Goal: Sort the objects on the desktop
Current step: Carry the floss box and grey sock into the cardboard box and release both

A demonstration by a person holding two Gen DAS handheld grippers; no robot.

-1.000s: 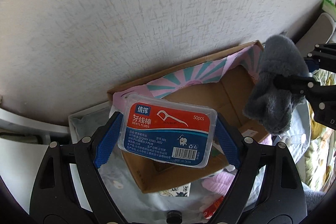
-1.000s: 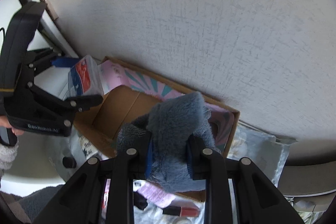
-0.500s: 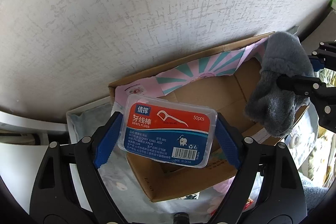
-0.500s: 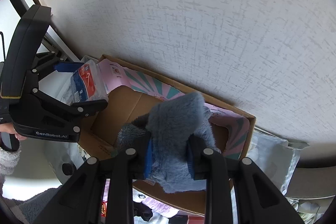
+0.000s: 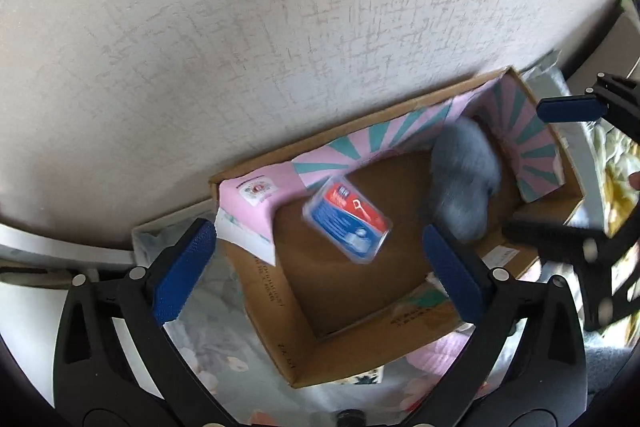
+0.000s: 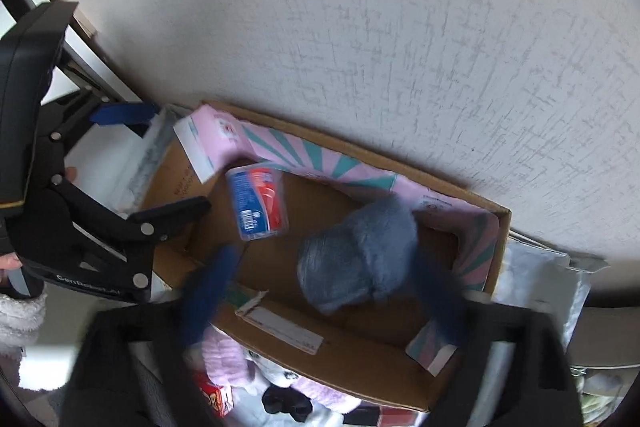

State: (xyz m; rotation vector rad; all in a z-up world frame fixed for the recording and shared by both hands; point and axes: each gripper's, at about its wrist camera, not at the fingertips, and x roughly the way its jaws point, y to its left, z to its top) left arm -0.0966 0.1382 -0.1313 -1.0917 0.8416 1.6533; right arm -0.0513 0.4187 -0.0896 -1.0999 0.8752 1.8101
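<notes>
An open cardboard box [image 5: 280, 311] with pink and teal flaps stands against the wall; it also shows in the right wrist view [image 6: 360, 367]. A red and blue dental floss box [image 5: 347, 224] is inside it, blurred, toward the left [image 6: 258, 203]. A grey plush item [image 5: 464, 183] is inside toward the right [image 6: 356, 259]. My left gripper [image 5: 316, 271] is open and empty above the box's near side. My right gripper [image 6: 320, 291] is open, blurred, above the plush.
A white textured wall [image 5: 280, 27] rises behind the box. Floral fabric [image 5: 208, 367] lies under it. Pink plush items [image 6: 224, 351], a red packet [image 6: 216, 397] and a black object [image 6: 286, 401] lie in front. A white surface [image 6: 104, 155] is at left.
Both grippers opened. The floss box left my left gripper and the grey plush left my right gripper; both are now down inside the cardboard box.
</notes>
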